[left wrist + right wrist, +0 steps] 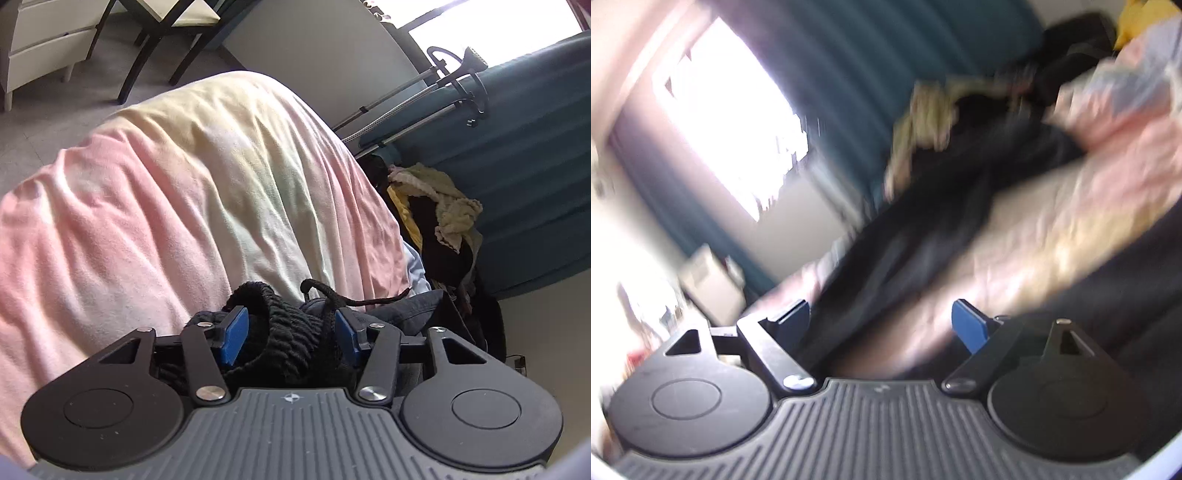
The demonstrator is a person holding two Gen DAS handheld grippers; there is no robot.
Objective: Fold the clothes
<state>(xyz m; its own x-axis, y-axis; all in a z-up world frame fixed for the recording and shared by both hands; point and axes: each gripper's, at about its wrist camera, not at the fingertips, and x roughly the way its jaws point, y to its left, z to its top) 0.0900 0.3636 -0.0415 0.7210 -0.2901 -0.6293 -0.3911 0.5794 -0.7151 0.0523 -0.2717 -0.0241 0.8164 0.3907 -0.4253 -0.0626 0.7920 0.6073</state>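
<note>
1. Left gripper (291, 328): a black knitted garment (291, 347) with a drawcord is seen bunched between the blue pads; whether it is actually pinched cannot be told.
2. The garment is located at the near edge of a pink-and-cream blanket (166, 192).
3. Right gripper (882, 325): jaws are held wide apart, nothing between them; the view is heavily blurred.
4. A clothes pile (439, 221) is noted beside a teal curtain (535, 147).

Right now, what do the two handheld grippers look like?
Both look alike. The left gripper and right gripper each have a grey ribbed body, two black round discs, black link arms with silver rivets, and blue pads on the fingers. The left body bears a small white compass-like mark.
</note>
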